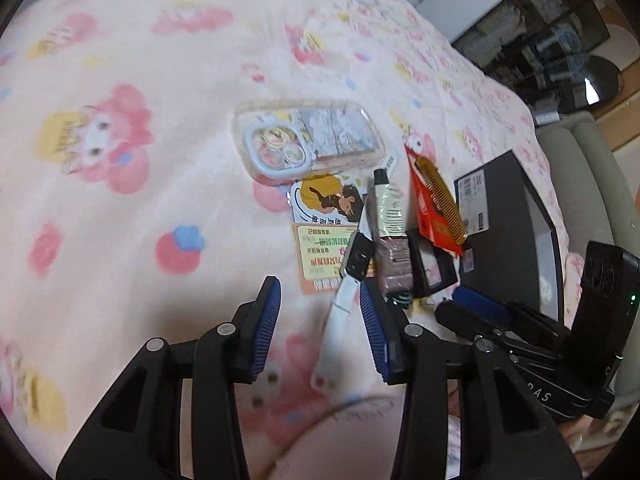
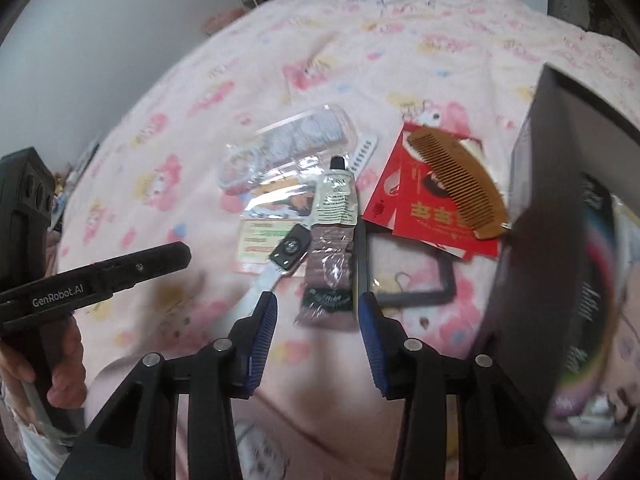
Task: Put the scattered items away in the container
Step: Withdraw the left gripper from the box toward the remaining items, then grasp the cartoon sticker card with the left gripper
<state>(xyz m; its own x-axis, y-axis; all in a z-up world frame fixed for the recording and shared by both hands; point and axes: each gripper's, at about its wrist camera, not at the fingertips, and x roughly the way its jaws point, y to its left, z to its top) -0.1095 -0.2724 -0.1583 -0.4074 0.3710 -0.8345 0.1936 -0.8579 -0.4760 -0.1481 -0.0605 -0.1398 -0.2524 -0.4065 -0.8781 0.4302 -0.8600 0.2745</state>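
Box (image 2: 560, 208) interior seemingly cut off

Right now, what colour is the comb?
Light brown, wood-toned; the comb lies on a red packet, clearest in the right wrist view.

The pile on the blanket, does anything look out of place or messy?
Yes. The watch, tube and phone case lie jumbled over printed cards, and the wooden comb sits crooked on red packets, all outside the dark box.
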